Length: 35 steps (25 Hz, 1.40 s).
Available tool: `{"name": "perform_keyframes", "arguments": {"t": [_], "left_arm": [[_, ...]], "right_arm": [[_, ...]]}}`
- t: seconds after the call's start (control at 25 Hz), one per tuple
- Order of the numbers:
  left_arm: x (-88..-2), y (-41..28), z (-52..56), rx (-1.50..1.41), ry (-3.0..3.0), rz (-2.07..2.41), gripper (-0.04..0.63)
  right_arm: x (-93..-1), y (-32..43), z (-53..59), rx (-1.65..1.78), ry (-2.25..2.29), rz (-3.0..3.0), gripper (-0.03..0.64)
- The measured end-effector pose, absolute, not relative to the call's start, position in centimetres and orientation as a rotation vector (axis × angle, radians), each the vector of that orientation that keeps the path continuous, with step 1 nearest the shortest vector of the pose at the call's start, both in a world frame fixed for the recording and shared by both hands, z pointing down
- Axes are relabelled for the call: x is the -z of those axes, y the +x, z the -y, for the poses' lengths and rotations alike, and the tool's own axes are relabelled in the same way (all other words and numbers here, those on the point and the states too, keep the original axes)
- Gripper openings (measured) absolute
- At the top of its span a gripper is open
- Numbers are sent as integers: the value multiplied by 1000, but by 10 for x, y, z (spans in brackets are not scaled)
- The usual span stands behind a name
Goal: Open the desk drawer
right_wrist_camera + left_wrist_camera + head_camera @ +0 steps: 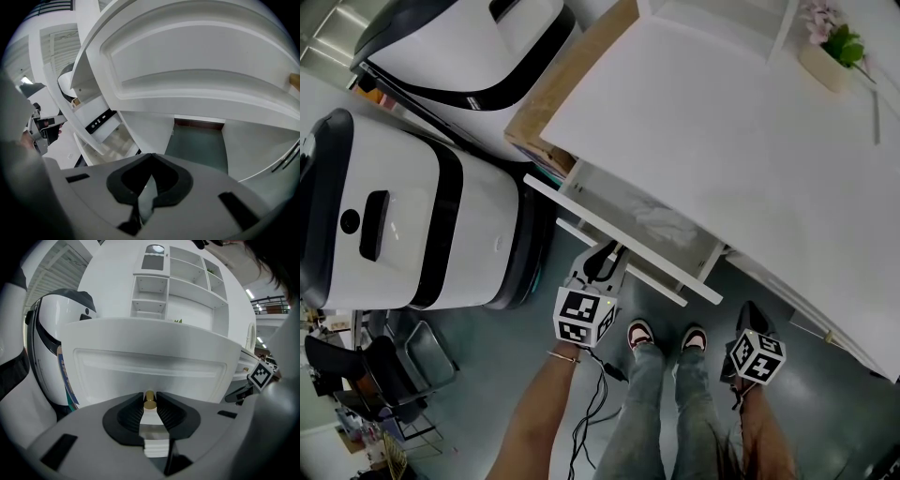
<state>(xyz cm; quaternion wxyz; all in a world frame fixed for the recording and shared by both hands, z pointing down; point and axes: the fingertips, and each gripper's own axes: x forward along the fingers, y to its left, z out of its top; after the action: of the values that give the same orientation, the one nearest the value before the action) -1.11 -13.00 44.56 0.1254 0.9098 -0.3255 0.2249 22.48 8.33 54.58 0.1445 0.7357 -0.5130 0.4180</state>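
The white desk drawer (pixel 649 221) stands pulled out from under the desk top (pixel 722 122), with its inside showing in the head view. Its panelled front (pixel 150 366) fills the left gripper view. A small brass knob (pixel 149 400) sticks out of that front, and my left gripper (pixel 149 401) (pixel 606 255) is shut on it, one dark pad on each side. My right gripper (pixel 151 157) (pixel 748 321) hangs lower and to the right, near the person's legs. Its jaws are shut with nothing between them, and it touches nothing.
A second white drawer front (pixel 197 61) with a brass knob (pixel 294 80) looms above the right gripper, over the dark floor of the desk's leg space (pixel 199 145). Two large white and black machines (pixel 403 216) stand left of the desk. A potted plant (pixel 832 52) sits on the desk top.
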Motion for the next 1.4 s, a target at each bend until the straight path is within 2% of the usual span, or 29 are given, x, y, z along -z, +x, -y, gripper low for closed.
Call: {"name": "perform_keyframes", "arguments": {"t": [1.4], "left_arm": [[-446, -48, 101, -700, 2619, 946, 97]], "right_arm": [[-557, 211, -68, -1227, 2058, 1510, 8]]}}
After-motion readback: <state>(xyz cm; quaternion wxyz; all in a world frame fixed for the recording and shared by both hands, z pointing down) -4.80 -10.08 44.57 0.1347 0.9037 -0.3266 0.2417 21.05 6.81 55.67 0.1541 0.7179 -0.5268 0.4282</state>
